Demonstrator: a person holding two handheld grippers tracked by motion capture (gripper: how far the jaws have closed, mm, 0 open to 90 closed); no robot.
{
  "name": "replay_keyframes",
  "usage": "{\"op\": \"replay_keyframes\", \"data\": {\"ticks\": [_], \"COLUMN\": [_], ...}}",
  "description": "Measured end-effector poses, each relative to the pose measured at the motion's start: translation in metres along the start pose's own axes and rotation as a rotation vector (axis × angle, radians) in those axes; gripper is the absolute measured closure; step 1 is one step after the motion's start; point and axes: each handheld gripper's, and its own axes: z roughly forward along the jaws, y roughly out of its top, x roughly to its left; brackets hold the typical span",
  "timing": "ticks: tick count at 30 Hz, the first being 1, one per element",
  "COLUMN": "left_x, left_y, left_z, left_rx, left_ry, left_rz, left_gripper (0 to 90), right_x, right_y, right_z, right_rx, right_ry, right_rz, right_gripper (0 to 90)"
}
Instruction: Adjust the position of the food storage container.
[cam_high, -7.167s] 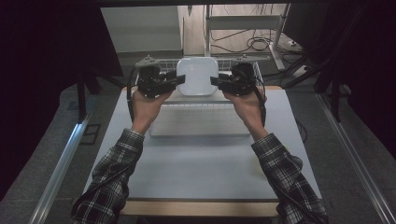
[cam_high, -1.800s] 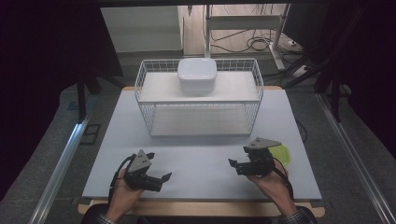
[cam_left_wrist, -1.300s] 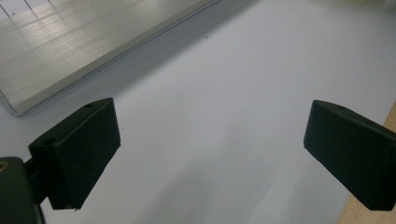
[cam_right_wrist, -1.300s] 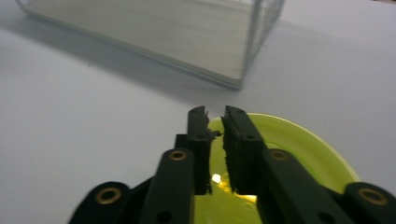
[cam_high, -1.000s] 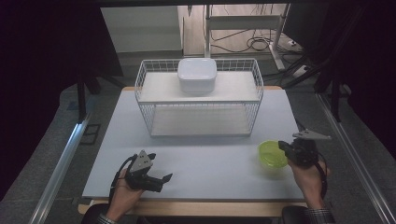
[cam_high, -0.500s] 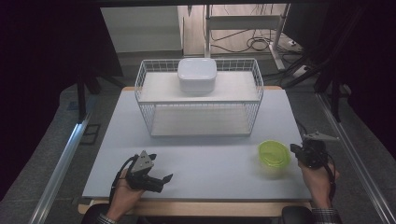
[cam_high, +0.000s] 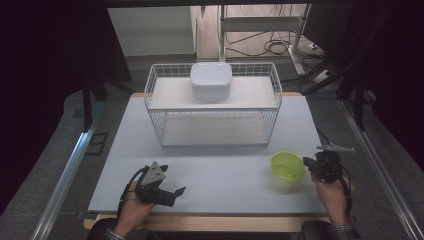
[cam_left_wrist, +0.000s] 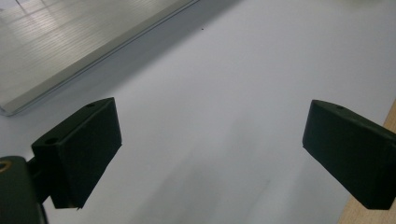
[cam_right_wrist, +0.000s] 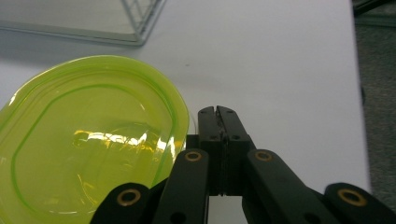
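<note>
I am holding my right gripper (cam_high: 320, 165) just beside the green container (cam_high: 288, 165), with its jaws pressed flat together and nothing between them. In the right gripper view the closed tips (cam_right_wrist: 218, 116) are sitting right at the rim of the container (cam_right_wrist: 88, 140), close enough that I cannot tell whether they are touching it. The container is showing itself as a rounded, shallow tub of clear lime-green plastic, with a raised lip running around the edge and an inner ridge following the same rounded outline. Light is glinting off its middle, and the pale table (cam_high: 225, 175) is showing faintly through it. It is sitting upright on the table at my right, in front of the right end of the white wire basket (cam_high: 276, 107) and well apart from it. A white lidded box (cam_high: 210, 80) is resting on the basket's upper shelf.

My left gripper (cam_high: 167, 192) is lying low near the table's front edge at my left, its jaws standing wide apart over bare tabletop (cam_left_wrist: 224, 93), gripping nothing
</note>
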Motion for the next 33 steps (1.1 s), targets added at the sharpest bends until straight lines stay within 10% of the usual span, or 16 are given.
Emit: {"op": "replay_keyframes", "data": {"ticks": [10,33], "left_x": [-0.001,-0.002], "left_y": [0.0,0.0], "left_z": [0.001,0.002], "left_rx": [0.011,0.027], "left_ry": [-0.005,-0.011], "left_rz": [0.005,0.013], "left_gripper": [4.3,4.3], "right_x": [0.032,0.048], "right_y": [0.001,-0.025], "right_z": [0.005,0.0], "right_rx": [0.018,0.13], "right_ry": [0.092,0.185], "right_rz": [-0.065,-0.07], "right_gripper": [85.3,89.7]}}
